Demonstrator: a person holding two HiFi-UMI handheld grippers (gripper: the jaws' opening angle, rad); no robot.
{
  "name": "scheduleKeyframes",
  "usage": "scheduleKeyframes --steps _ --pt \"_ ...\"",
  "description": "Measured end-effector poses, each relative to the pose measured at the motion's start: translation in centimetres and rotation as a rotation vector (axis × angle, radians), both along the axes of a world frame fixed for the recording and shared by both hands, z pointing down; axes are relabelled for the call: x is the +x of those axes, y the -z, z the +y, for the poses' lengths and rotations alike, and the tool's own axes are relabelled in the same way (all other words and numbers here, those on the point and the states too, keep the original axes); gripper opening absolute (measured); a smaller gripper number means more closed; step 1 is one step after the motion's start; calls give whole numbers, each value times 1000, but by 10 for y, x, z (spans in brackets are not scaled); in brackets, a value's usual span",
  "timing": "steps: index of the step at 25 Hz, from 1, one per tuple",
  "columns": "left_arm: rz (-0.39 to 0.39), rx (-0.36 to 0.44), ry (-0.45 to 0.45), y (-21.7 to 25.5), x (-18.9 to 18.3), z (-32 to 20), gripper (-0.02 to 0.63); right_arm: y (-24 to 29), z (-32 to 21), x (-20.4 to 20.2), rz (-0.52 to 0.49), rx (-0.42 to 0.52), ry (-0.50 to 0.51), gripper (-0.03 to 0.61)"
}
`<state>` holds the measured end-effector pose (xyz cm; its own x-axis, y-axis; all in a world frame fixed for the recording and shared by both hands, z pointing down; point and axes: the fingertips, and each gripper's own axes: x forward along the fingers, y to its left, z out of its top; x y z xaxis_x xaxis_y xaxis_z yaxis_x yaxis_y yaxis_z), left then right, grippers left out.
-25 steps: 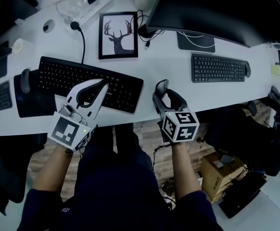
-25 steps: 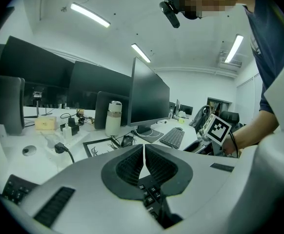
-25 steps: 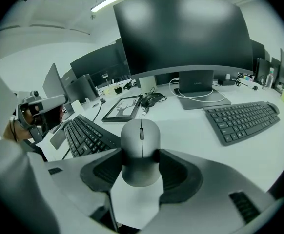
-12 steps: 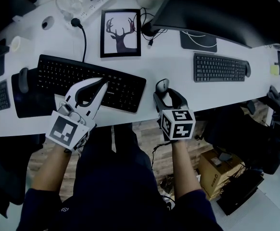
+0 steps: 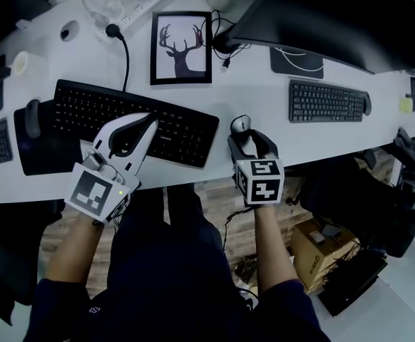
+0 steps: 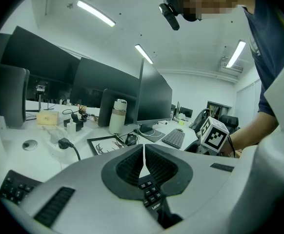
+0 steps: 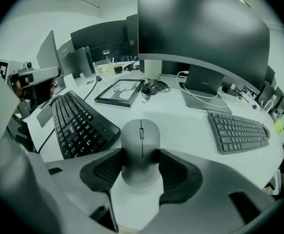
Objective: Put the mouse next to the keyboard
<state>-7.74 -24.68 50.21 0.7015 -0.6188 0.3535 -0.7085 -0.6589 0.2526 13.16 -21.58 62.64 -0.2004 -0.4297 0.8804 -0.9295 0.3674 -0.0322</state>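
Note:
A grey mouse sits between the jaws of my right gripper, which is shut on its sides. It is low over the white desk, just right of the black keyboard; I cannot tell if it touches the desk. My left gripper hovers over the keyboard's front right part, shut with nothing between its pads.
A framed deer picture lies behind the keyboard. A second grey keyboard lies to the right under a large monitor. A dark mouse on a black pad is at the left. The desk's front edge is close.
Almost nothing: the head view has drifted slightly, and my right gripper still grips the mouse beside the keyboard's right end. The left gripper has stayed put.

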Motion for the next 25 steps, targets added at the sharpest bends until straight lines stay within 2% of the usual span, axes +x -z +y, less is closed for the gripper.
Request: scheduleKeyframes --steps 13,25 --pt "9 -16 11 -3 -8 -6 40 -6 -4 -5 132 -14 83 238" --pt "3 -16 6 -5 -14 -6 40 -10 -8 -6 196 -7 111 236"
